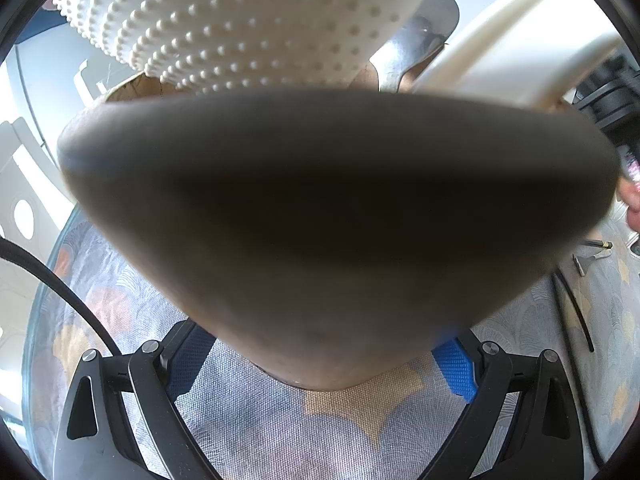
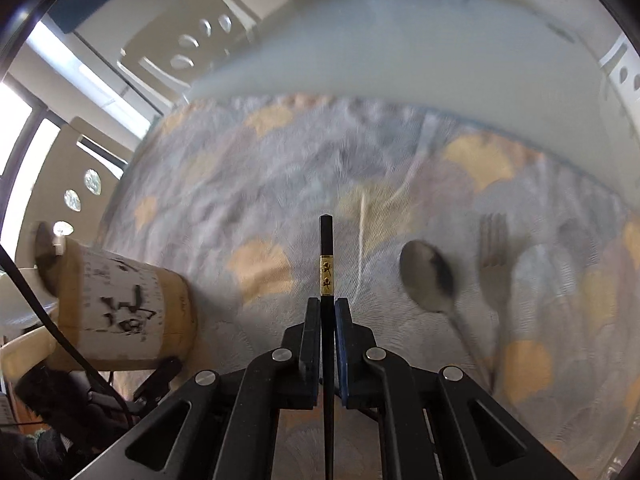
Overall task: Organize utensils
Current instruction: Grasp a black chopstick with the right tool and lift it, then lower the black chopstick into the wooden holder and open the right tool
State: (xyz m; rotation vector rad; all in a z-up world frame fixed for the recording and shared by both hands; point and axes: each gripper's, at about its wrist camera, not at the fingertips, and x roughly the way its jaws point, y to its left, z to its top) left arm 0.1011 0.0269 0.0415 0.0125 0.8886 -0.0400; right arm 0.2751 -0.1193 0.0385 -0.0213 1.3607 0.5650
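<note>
While the right gripper (image 2: 328,312) clamps 1 black chopstick (image 2: 326,248), a steel spoon (image 2: 428,276) and fork (image 2: 494,264) lie right of it; the left gripper (image 1: 320,360) clasps a bamboo holder (image 1: 320,220).

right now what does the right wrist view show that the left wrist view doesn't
Only the right wrist view: the right claw shut on a black chopstick with a gold band, a spoon and fork lying on the cloth, and the outside of a wooden utensil holder with black writing. Only the left wrist view: the left claw with a big blurred brown object filling the frame between its blue pads, and a white studded surface above. Both share the patterned tablecloth.
</note>
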